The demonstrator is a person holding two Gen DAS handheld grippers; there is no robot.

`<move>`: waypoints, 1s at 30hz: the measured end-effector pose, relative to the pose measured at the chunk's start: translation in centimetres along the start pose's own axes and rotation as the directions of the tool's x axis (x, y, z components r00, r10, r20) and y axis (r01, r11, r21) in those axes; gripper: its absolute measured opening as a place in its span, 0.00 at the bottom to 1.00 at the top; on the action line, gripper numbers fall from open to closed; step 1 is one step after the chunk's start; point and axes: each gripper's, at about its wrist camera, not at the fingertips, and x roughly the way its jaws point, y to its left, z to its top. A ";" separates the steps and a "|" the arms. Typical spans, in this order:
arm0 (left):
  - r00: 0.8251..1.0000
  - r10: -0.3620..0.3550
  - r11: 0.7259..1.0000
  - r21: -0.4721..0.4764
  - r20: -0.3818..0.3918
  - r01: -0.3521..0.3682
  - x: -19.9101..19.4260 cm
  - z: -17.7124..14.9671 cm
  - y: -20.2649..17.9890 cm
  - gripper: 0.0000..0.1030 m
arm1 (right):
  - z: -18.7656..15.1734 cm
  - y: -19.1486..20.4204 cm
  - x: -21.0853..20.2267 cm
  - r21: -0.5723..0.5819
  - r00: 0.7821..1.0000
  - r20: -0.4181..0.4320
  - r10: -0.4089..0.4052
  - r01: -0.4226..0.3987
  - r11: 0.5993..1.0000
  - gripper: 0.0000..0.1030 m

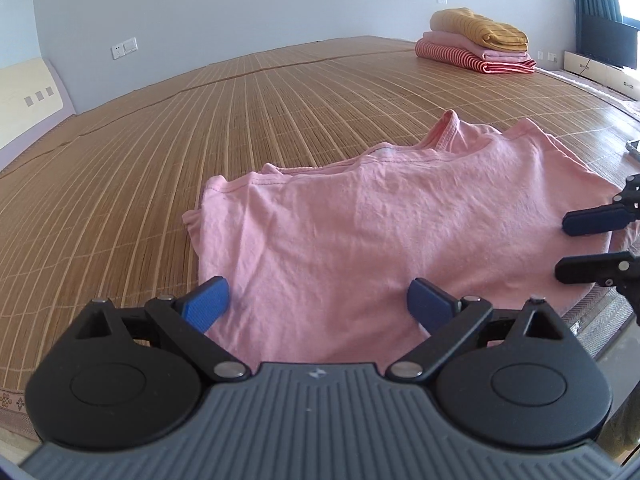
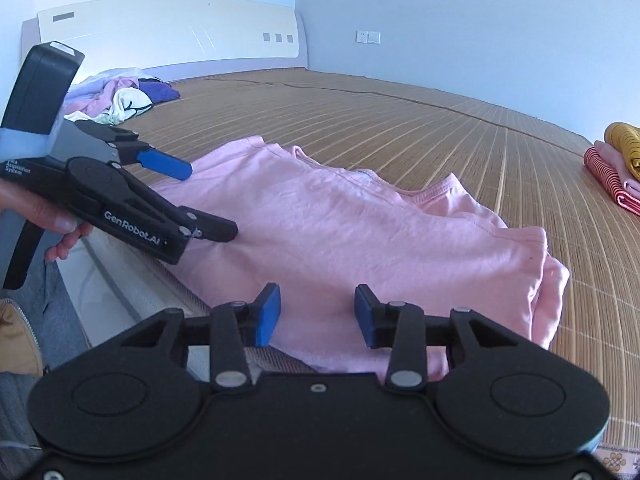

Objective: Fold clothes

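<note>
The pink shirt [image 1: 360,216] lies partly folded on the bamboo mat [image 1: 200,128], directly ahead of both grippers and reaching back under their fingertips. Its neckline points away from them, and one sleeve edge sticks out from under the folded layer on the side away from the left gripper.

The left gripper [image 1: 318,306] stands wide open over the near edge of the shirt. Its blue pads [image 1: 206,304] sit low over the cloth on either side of a broad stretch of fabric, pinching nothing. In the right wrist view the same tool [image 2: 212,204] shows from the side, one jaw lifted clear above the shirt and the other down at the cloth; whether that one touches it I cannot tell. White lettering on its body reads "GenRobot.AI", and smaller print near the handle reads "Data Acquisition System", partly cut off. A person's hand [image 2: 48,220] grips the handle.

The right gripper [image 2: 316,316] is partly open, its pads facing each other over the shirt's near hem with nothing clamped between them.

Far ahead and to the right of the grippers lies a stack of folded clothes [image 1: 476,42]. Well beyond the left gripper, by the headboard [image 2: 168,36], lies a heap of unfolded clothes [image 2: 120,98].
</note>
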 end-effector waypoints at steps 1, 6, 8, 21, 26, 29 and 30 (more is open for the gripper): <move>1.000 -0.001 1.000 -0.006 -0.004 0.001 0.0 0.0 0.3 0.96 | -0.4 -0.4 -0.6 -0.001 1.000 -0.001 -0.015 0.015 1.000 0.41; 1.000 0.022 0.999 -0.039 -0.017 -0.023 0.3 -0.2 1.9 0.96 | -2.5 -2.9 -4.2 0.004 0.991 -0.008 -0.137 0.137 0.991 0.33; 1.000 0.020 0.998 -0.051 -0.020 -0.021 0.3 -0.3 2.1 0.96 | -2.6 -3.5 -5.6 0.039 0.979 -0.016 -0.204 0.204 0.978 0.33; 0.999 0.019 0.997 -0.070 -0.028 -0.021 0.3 -0.3 2.1 0.96 | -4.0 -8.9 -5.9 0.279 0.994 0.013 0.108 -0.107 0.954 0.34; 0.999 0.019 0.996 -0.090 -0.036 -0.022 0.5 -0.4 2.5 0.99 | -4.2 -9.7 -6.7 0.292 0.989 0.053 0.140 -0.149 0.945 0.06; 0.999 0.014 0.994 -0.107 -0.039 -0.018 0.6 -0.5 2.9 1.00 | -4.4 -9.8 -6.9 0.248 0.987 -0.017 0.159 -0.150 0.957 0.06; 0.999 0.014 0.994 -0.108 -0.039 -0.019 0.6 -0.6 2.9 1.00 | -4.6 -9.8 -7.0 0.241 0.985 -0.027 0.172 -0.160 0.957 0.06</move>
